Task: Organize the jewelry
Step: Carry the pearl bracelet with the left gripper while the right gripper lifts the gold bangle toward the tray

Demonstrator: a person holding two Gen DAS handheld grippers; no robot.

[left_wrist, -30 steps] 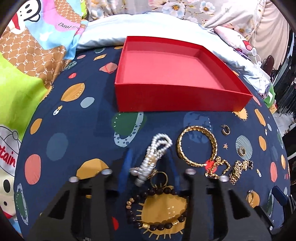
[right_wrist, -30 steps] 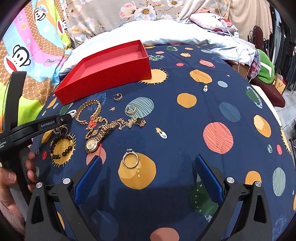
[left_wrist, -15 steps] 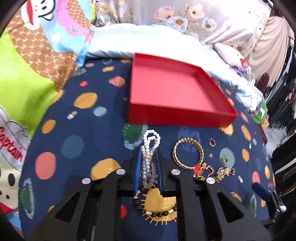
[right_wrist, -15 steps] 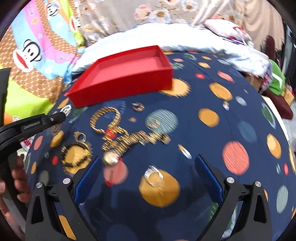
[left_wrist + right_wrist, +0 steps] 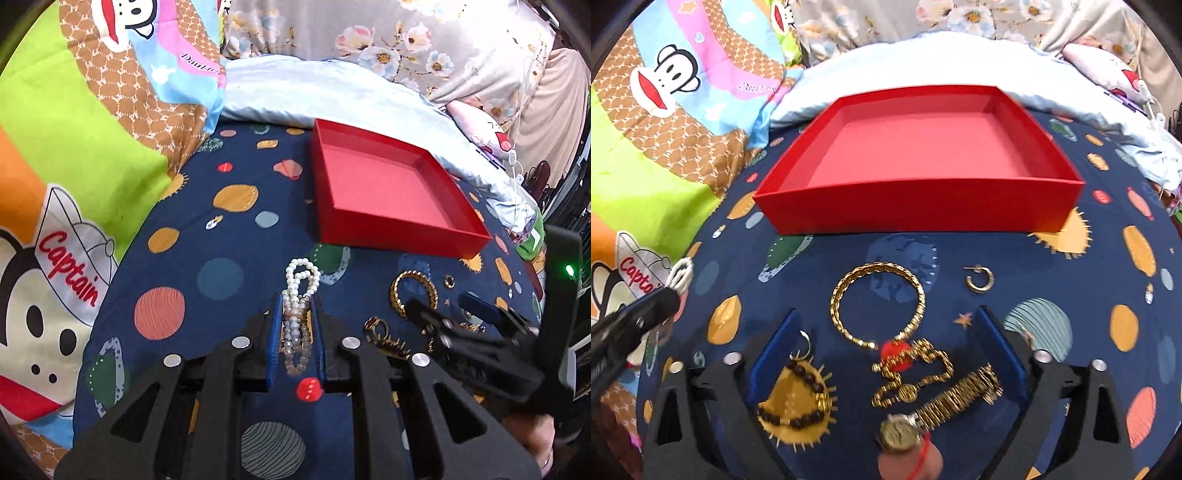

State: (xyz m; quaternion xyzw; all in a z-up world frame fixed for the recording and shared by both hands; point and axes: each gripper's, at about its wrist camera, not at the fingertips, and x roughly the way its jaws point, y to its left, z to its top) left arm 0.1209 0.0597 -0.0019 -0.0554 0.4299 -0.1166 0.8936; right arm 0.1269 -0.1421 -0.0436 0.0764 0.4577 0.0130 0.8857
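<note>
My left gripper (image 5: 297, 306) is shut on a white pearl bracelet (image 5: 300, 295), held above the dark blue spotted bedspread; its loop sticks out past the fingertips and also shows in the right wrist view (image 5: 680, 274). An empty red box (image 5: 916, 162) stands ahead, also in the left wrist view (image 5: 388, 192). My right gripper (image 5: 886, 325) is open over a gold chain bracelet (image 5: 877, 304), a gold chain (image 5: 912, 376) and a gold watch (image 5: 923, 417). A dark bead bracelet (image 5: 803, 398) lies by its left finger.
A gold hoop earring (image 5: 979, 282) lies to the right of the gold bracelet. A small ring (image 5: 805, 347) lies by the beads. Cartoon-print bedding (image 5: 74, 147) rises at the left, pale pillows (image 5: 942, 59) behind the box.
My left gripper closed on the pearl bracelet and lifted it, swinging left. My right gripper moved forward and left, from over the ring to over the gold bracelet and chain.
</note>
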